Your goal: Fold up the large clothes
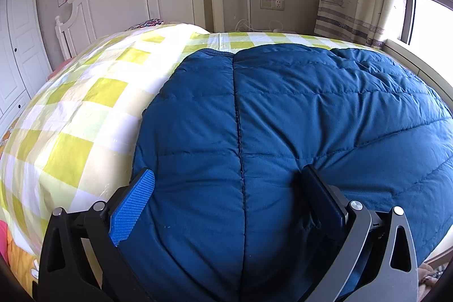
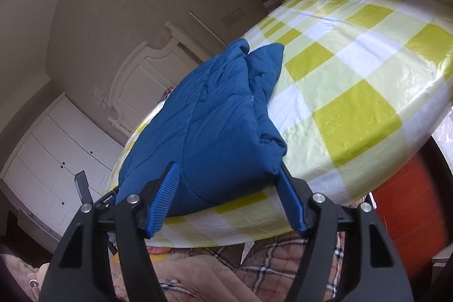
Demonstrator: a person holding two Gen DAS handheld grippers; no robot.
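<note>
The blue quilted jacket point(image 1: 283, 118) is spread near the bed's point(image 1: 85, 104) edge, straddled by the left hand-held gripper point(image 1: 226, 183) and right hand-held gripper point(image 2: 228, 174), both held apart.

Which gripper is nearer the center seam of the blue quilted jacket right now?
Left. The left gripper straddles the blue quilted jacket's center seam, fingers open and pressing into the fabric. The right gripper brackets the jacket's near edge at the bed's side.
</note>
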